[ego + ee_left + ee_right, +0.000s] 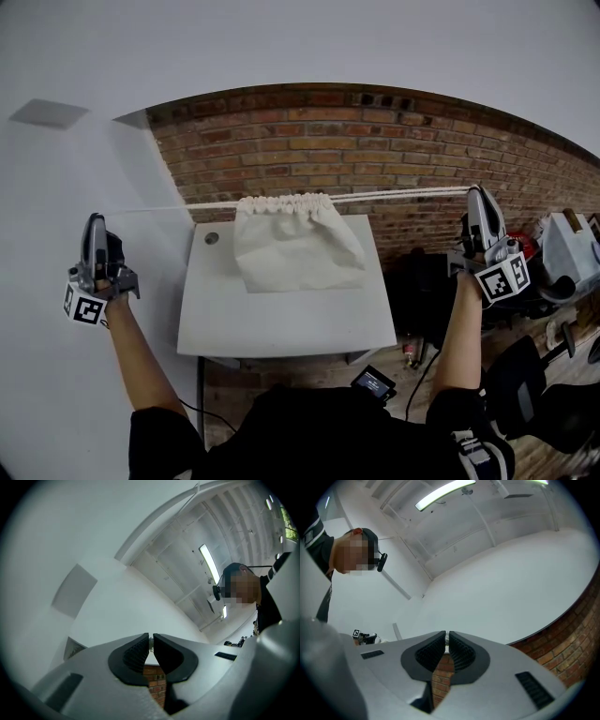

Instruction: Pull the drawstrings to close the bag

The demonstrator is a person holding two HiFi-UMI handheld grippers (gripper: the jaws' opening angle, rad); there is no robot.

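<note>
A cream cloth bag (295, 242) hangs over the white table (281, 323), its mouth (286, 202) gathered tight. One white drawstring (169, 207) runs taut to the left, another drawstring (403, 194) taut to the right. My left gripper (95, 220) is held far out to the left, shut on the end of its cord. My right gripper (476, 193) is far out to the right, shut on the other cord. In the left gripper view the left gripper (150, 640) pinches a sliver of cord. In the right gripper view the right gripper (446, 637) does the same.
A brick wall (394, 150) rises behind the table, and a white wall (56, 187) is at the left. A round cable hole (211, 238) sits in the table's back left corner. A black chair (525, 384), a small device (373, 382) and clutter (567, 248) lie to the right.
</note>
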